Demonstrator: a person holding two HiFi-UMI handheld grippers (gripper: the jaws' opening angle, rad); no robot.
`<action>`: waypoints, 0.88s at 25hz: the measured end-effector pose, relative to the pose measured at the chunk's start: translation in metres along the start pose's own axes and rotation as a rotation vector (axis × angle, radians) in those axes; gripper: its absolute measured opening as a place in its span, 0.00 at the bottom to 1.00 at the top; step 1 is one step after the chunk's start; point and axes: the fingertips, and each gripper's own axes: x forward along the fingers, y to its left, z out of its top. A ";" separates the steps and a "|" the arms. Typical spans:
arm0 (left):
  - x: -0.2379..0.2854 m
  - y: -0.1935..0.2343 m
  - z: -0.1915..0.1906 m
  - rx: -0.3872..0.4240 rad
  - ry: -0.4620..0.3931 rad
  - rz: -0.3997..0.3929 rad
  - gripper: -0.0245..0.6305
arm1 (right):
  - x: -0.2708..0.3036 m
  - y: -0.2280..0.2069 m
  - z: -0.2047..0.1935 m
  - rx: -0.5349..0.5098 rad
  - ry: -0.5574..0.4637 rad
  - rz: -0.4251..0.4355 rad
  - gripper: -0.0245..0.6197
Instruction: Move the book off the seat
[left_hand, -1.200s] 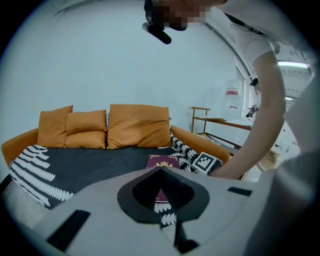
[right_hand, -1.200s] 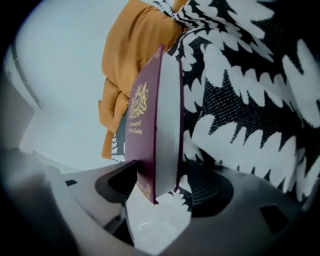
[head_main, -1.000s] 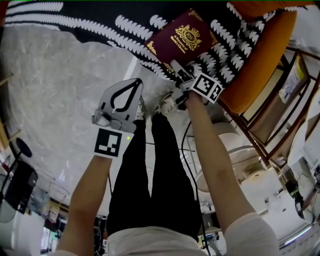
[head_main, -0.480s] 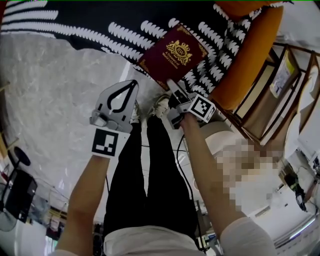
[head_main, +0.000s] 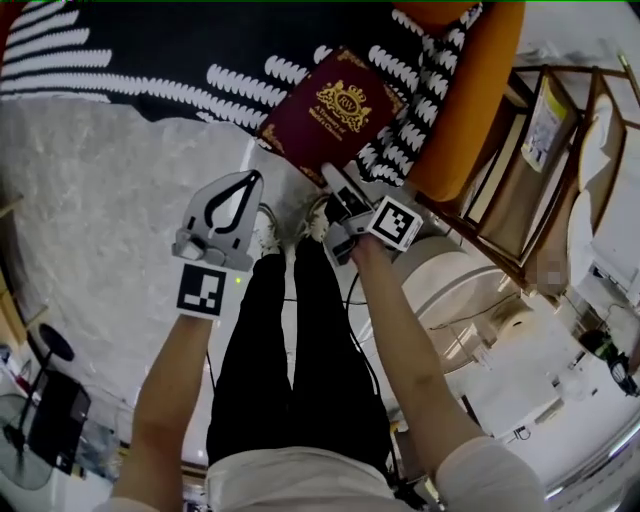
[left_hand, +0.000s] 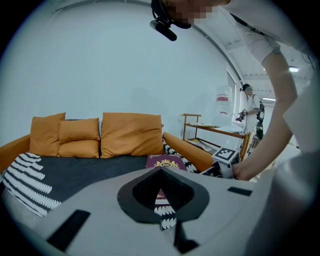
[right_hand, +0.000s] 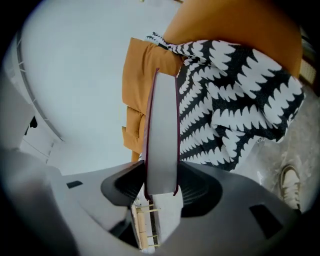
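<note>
The maroon book (head_main: 333, 108) with a gold crest is tilted above the sofa's front edge, over the black-and-white patterned throw (head_main: 420, 70). My right gripper (head_main: 335, 180) holds its near edge. In the right gripper view the book's page block (right_hand: 161, 135) stands between both pads, and the jaws have just been closing on it. My left gripper (head_main: 250, 180) hovers left of the book over the floor, shut and empty. The left gripper view shows the book (left_hand: 165, 162) beyond its tips.
The dark seat (head_main: 130, 40) has orange cushions (left_hand: 132, 135) at the back and an orange armrest (head_main: 470, 90). A wooden rack (head_main: 540, 170) and a white round unit (head_main: 450, 290) stand to the right. The person's legs (head_main: 290, 330) are on the marble floor (head_main: 90, 200).
The right gripper has lifted with the book in its jaws, and the book has shifted left in the head view. The left gripper has risen a little.
</note>
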 end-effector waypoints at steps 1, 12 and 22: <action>-0.004 -0.002 0.004 0.009 -0.001 -0.007 0.06 | -0.004 0.008 0.001 0.002 -0.015 0.007 0.39; -0.052 -0.053 0.096 0.093 -0.095 -0.150 0.06 | -0.128 0.113 0.006 0.010 -0.223 0.009 0.38; -0.074 -0.171 0.168 0.176 -0.146 -0.418 0.06 | -0.312 0.180 -0.011 0.019 -0.499 -0.032 0.38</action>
